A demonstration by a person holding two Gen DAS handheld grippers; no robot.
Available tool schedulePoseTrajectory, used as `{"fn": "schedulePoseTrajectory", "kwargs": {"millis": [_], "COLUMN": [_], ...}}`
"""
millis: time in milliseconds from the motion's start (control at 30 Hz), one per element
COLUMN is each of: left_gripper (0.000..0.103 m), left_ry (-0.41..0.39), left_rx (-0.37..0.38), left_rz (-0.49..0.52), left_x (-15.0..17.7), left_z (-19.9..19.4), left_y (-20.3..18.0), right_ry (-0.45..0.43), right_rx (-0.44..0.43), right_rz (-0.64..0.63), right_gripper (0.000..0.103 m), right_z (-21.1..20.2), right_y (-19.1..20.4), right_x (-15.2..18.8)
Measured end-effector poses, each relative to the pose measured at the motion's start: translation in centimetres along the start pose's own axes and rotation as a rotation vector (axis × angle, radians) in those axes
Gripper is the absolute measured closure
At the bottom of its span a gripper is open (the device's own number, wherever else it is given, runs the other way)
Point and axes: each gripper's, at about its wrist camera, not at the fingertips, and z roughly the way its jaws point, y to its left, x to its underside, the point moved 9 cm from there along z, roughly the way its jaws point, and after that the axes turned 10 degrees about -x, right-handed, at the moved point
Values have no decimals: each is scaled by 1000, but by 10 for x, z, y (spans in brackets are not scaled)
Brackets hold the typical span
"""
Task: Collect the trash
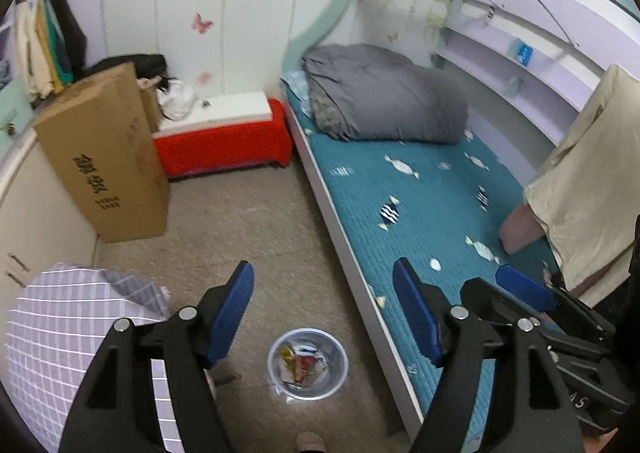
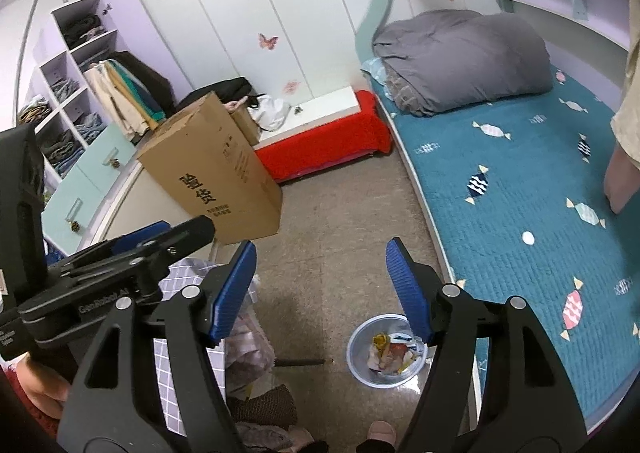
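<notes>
Both claws hang above the floor of a small bedroom, angled downward, and neither grasps anything. The left claw point(image 1: 323, 293) stands wide apart, its blue pads point(image 1: 234, 309) well clear of each other with only bare floor point(image 1: 240, 229) and the bin showing between them; nothing touches either pad. The right claw point(image 2: 322, 277) is likewise spread, its ribbed blue pads point(image 2: 408, 293) empty, and it too frames floor rather than any object. In the left wrist view the right claw's black body and one blue pad appear at the right edge, over the near end of the bed point(image 1: 420, 189). The trash point(image 1: 304, 363), a heap of crumpled coloured wrappers and paper, lies inside the clear round bin point(image 1: 308, 363), which stands on the floor just beside the bed's white side rail, below and between the two claws. A checked lilac cloth point(image 1: 60, 317) sits at the left near corner of the floor. A tall cardboard box point(image 2: 212, 169) leans against the low cabinet along the left wall, and a red bench point(image 2: 320, 141) stands at the far wall. A folded grey quilt point(image 2: 464, 61) rests at the far end of the bed's teal cover.
</notes>
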Motion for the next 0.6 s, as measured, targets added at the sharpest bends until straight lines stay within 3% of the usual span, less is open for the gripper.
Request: {"fn": "schedulePoseTrajectory", "kwargs": {"millis": [300,600], "left_gripper": [30,26], "left_ry": [-88,-153], "left_rx": [-95,-140], "left_rz": [-61,-110], "left_x": [8,33], "left_z": [-59,-123], "left_y": [50,103], "right_ry": [-12,-63], "right_rx": [-55,-75], "right_rz": [-104,-163], "right_gripper": [35,34], "right_z": [-12,-41], "right_y": [63,127], "right_x": [11,30]}}
